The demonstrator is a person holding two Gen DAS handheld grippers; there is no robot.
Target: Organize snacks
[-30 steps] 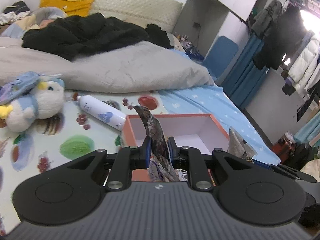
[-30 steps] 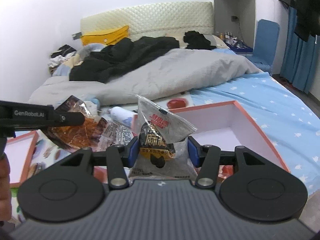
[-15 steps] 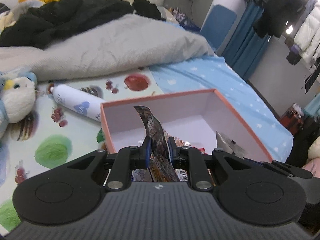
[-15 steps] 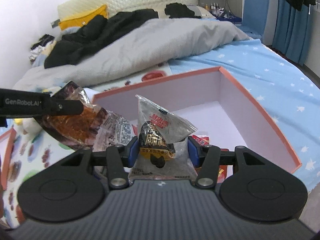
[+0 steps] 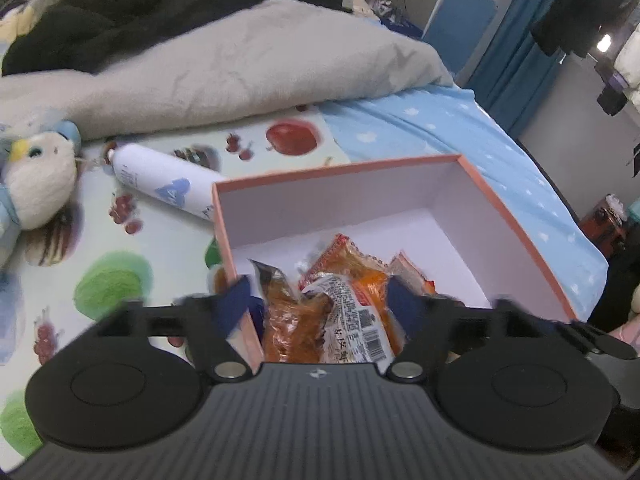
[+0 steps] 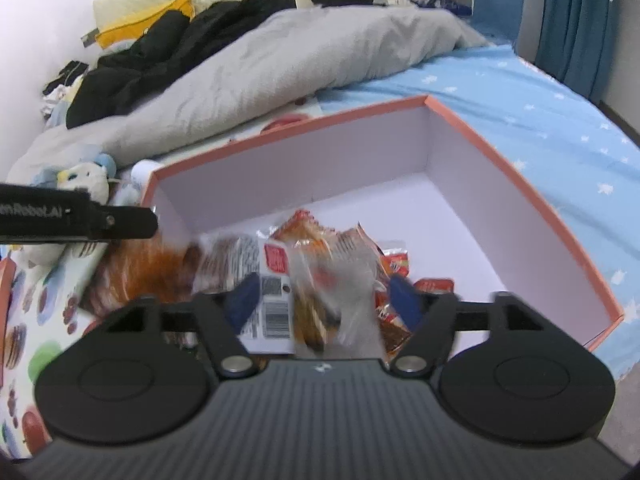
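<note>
The snack packets (image 5: pixel 340 292) lie heaped at the near end of the orange-rimmed box (image 5: pixel 516 224), at about 6 o'clock of its white floor; the far half is bare. In the right wrist view a clear packet (image 6: pixel 332 280), blurred as if falling, hangs loose between the spread blue pads, touching neither. The right gripper (image 6: pixel 320 296) has its jaws wide apart over the near wall, likely so the packet drops onto the heap. The left gripper (image 5: pixel 320 300) is likewise spread, its pads flanking an orange packet (image 5: pixel 292 320) and a white barcoded one (image 5: pixel 352 320) without clamping them; its left finger sits outside the box's near-left wall. I judge both packets are being let go into the box.

The box rests on a fruit-print sheet (image 5: pixel 120 280) over a bed. At 10 o'clock of the box lies a white spray can (image 5: pixel 160 188), and further at 9 o'clock a plush bird (image 5: pixel 36 184). A grey duvet (image 5: pixel 240 64) and black clothing (image 5: pixel 132 4) lie beyond at 12 o'clock; blue curtains (image 5: pixel 508 72) hang at 2 o'clock.
</note>
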